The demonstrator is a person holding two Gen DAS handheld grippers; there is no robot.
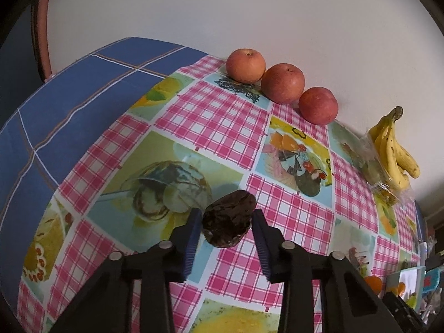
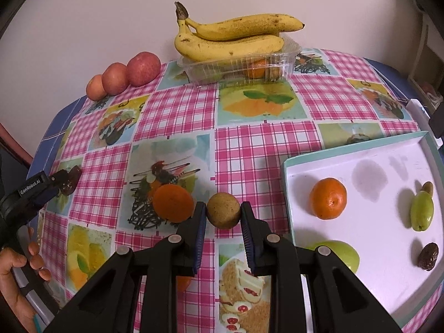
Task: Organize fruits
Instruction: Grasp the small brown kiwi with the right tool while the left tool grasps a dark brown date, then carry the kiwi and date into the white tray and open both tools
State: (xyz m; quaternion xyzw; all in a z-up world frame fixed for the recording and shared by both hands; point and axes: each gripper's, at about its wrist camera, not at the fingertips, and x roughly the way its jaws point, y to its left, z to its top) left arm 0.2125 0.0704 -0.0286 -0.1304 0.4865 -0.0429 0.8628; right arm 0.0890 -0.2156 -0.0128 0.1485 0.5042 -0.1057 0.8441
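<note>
My left gripper [image 1: 226,215] is shut on a dark brown wrinkled date [image 1: 229,229] and holds it above the tablecloth; it also shows in the right wrist view [image 2: 68,184] at the far left. My right gripper [image 2: 223,208] is shut on a small round tan fruit [image 2: 223,211]. An orange mandarin [image 2: 173,203] sits just left of the right gripper's left finger. A white tray [image 2: 360,161] at the right holds a mandarin [image 2: 328,198], a green fruit [image 2: 421,213], a date [image 2: 428,255] and a green apple [image 2: 340,254].
Three red apples [image 1: 282,83] stand in a row by the wall. A bunch of bananas [image 2: 230,36] lies on a clear plastic punnet [image 2: 241,66] with fruit inside. The table edge with blue cloth [image 1: 69,105] is at the left. A person's hand [image 2: 16,277] shows at lower left.
</note>
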